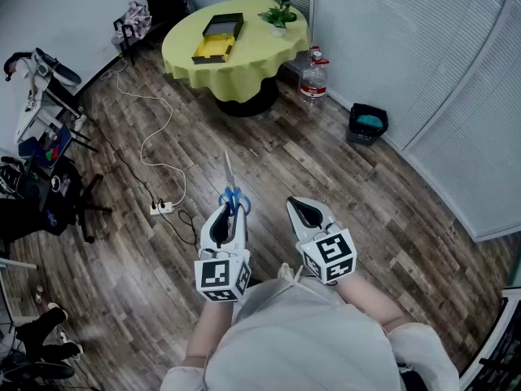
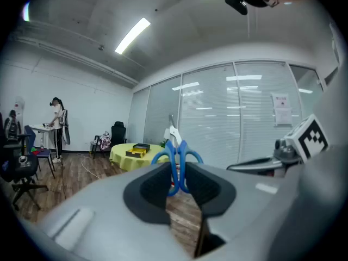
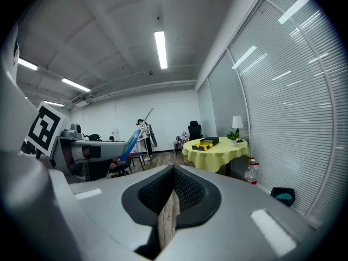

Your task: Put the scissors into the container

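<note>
My left gripper (image 1: 230, 208) is shut on blue-handled scissors (image 1: 231, 187), held by the handles (image 2: 176, 162) with the steel blades pointing forward and up. The right gripper (image 1: 307, 213) is shut with nothing between its jaws, level with the left and a little to its right. From the right gripper view the scissors (image 3: 129, 141) show at left, slanting upward. A yellow and black container (image 1: 217, 38) lies open on a round table with a yellow cloth (image 1: 244, 59) several steps ahead. The same container (image 2: 136, 150) (image 3: 204, 143) is small and distant in both gripper views.
A white lamp and a potted plant (image 1: 279, 15) stand on the table's far side. A water bottle (image 1: 313, 78) and a dark bin (image 1: 367, 124) sit by the blinds. A white cable and power strip (image 1: 161, 207) lie on the wood floor. Chairs and a bike crowd the left. A person (image 2: 57, 125) stands far left.
</note>
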`<state>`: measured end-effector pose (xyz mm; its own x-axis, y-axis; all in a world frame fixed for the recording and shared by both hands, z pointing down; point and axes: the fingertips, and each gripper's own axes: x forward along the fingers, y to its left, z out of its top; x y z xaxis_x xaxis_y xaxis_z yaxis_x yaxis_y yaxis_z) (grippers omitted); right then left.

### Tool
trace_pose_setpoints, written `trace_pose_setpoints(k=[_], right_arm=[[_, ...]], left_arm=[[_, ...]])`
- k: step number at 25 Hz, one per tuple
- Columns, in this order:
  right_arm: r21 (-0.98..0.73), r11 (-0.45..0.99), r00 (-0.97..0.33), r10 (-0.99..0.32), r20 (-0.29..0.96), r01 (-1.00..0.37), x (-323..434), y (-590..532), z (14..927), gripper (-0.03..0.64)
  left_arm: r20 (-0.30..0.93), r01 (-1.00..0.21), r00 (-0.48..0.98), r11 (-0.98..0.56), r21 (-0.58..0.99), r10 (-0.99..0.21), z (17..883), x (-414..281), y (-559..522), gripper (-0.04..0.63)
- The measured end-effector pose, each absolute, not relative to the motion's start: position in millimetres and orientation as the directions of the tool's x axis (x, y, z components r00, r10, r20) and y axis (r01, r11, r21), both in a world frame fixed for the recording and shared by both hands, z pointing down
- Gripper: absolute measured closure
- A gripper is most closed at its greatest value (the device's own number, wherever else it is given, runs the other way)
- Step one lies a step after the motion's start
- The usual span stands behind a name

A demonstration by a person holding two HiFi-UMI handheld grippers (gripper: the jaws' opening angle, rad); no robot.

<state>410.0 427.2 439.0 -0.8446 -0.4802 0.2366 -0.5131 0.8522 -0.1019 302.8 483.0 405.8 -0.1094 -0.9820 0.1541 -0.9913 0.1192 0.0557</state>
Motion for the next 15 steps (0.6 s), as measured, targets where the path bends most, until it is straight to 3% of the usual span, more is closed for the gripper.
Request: trace_pose_setpoints(k=[15], right_arm=[[-0.164,0.818,-0.824,-0.505,0.255,-0.552,419,422,459,0.618]], left_arm=[[0.202,-0.996,-0.07,0.08,0.043,-0.977,423,313,475,0.509]])
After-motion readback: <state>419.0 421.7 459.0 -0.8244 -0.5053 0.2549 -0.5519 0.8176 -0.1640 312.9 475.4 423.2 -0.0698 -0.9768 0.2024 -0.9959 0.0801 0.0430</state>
